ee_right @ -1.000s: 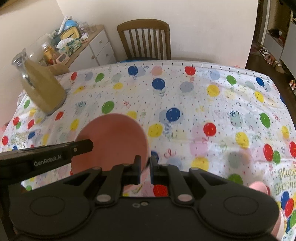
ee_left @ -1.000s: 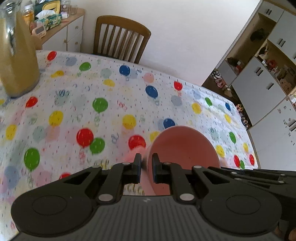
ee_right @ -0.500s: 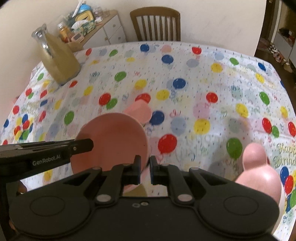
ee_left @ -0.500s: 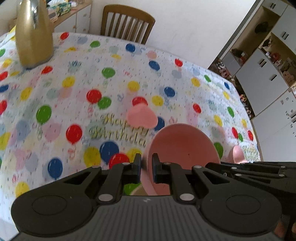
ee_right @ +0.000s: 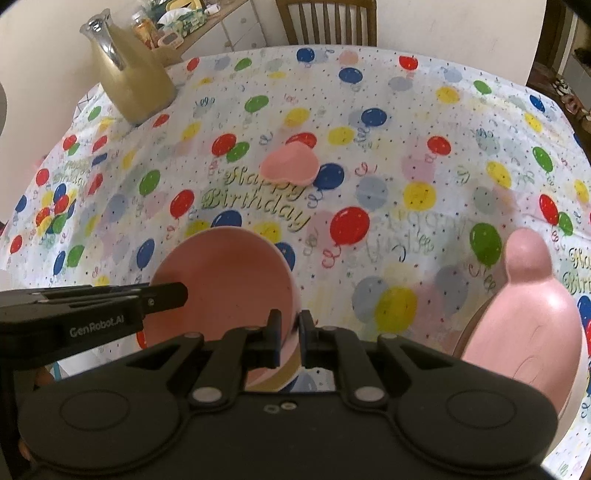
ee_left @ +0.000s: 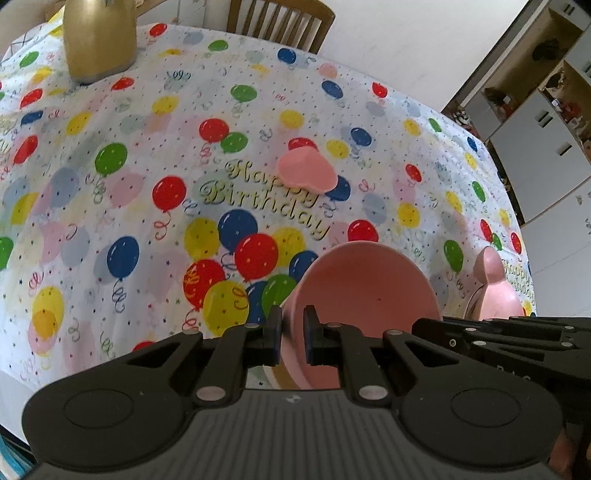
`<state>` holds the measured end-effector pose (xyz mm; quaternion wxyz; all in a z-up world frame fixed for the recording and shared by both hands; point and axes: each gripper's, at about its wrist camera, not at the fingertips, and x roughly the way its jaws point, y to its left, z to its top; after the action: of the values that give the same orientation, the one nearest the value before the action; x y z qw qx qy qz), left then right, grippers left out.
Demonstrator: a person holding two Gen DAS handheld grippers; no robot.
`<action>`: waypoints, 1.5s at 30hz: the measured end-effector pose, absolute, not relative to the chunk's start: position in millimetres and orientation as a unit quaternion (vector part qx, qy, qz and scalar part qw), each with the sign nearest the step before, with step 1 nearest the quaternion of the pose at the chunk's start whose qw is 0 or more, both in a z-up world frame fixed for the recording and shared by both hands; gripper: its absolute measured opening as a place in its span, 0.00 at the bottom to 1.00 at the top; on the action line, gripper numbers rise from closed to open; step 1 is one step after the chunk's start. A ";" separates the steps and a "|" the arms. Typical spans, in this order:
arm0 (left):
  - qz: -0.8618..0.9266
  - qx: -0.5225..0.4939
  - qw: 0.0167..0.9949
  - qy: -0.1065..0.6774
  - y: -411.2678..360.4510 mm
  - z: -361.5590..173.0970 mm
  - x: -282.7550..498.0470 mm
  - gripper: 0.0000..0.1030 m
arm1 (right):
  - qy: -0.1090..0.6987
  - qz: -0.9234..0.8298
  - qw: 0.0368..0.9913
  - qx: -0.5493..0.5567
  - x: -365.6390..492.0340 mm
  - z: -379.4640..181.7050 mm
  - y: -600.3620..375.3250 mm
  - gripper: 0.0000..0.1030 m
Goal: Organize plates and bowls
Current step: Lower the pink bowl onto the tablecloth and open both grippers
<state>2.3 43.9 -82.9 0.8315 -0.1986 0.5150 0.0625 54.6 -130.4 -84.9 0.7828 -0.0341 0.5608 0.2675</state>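
I hold a round pink bowl [ee_left: 369, 288] [ee_right: 225, 277] above the near part of the balloon-print tablecloth [ee_left: 147, 206]. My left gripper [ee_left: 291, 325] is shut on its left rim. On the opposite rim my right gripper [ee_right: 290, 328] is shut too. Each view shows the other gripper's black fingers reaching in from the side. A small pink heart-shaped dish [ee_left: 306, 173] [ee_right: 290, 168] lies mid-table. A pink plate with ears [ee_left: 495, 288] [ee_right: 528, 306] lies at the near right, partly hidden behind the gripper body.
A glass jug of yellowish liquid [ee_left: 98, 40] [ee_right: 129, 74] stands at the far left of the table. A wooden chair [ee_left: 280, 18] [ee_right: 325, 18] is behind the far edge. White cabinets [ee_left: 535, 147] line the right; a cluttered sideboard [ee_right: 207, 18] stands far left.
Both grippers drew back toward the near edge with the bowl still held. The jug now looks farther away, and the heart dish and the eared plate have come into view.
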 end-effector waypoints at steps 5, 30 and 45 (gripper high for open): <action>0.065 -0.199 0.827 0.521 42.5 -90.3 -0.1 0.11 | 0.567 0.266 0.779 -0.032 52.1 -92.4 -131.0 0.08; 0.056 -0.195 0.818 0.538 44.2 -107.2 4.5 0.11 | 0.585 0.264 0.767 -0.024 53.9 -110.6 -130.8 0.18; 0.039 -0.177 0.834 0.521 54.5 -81.5 2.8 0.13 | 0.566 0.274 0.777 -0.020 62.2 -87.4 -135.4 0.28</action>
<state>2.8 54.5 -81.5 0.8342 -0.1767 0.5209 0.0391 62.2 -135.4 -87.5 0.7774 -0.0195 0.5659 0.2738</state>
